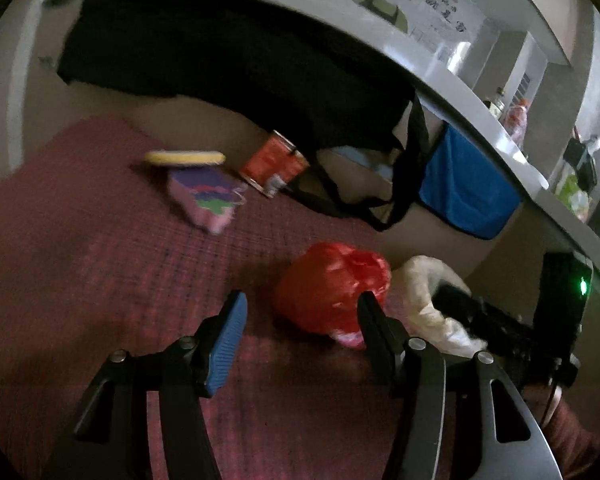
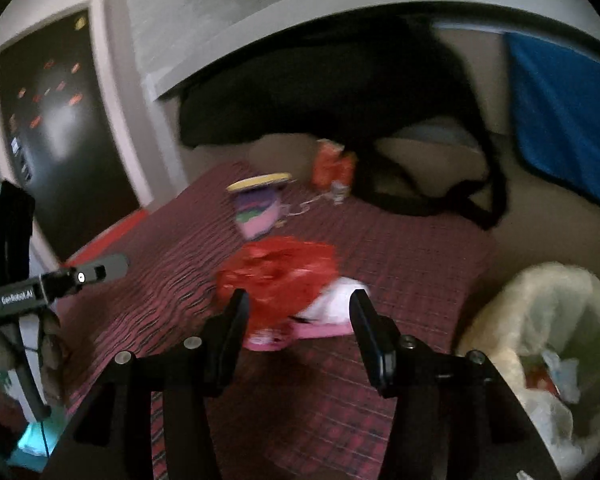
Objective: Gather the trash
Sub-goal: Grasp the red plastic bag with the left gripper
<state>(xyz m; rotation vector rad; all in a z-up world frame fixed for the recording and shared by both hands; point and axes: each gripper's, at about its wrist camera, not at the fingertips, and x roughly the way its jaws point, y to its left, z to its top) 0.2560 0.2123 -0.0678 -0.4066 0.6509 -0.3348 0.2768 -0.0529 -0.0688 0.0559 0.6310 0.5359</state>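
Red bag (image 1: 332, 286): glossy crinkled plastic. Mat (image 1: 100, 260): rough woven cloth. Bin liner (image 2: 540, 320): thin translucent plastic.

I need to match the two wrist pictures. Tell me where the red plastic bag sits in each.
Left wrist: red plastic bag lies lower centre, by the right jaw's tip.
Right wrist: bag lies centre, just beyond the open jaws.
Shared landmark: purple pouch, farther back on the red mat.

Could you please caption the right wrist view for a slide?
Open right gripper approaches a red plastic bag on the maroon mat, beside a lined bin.
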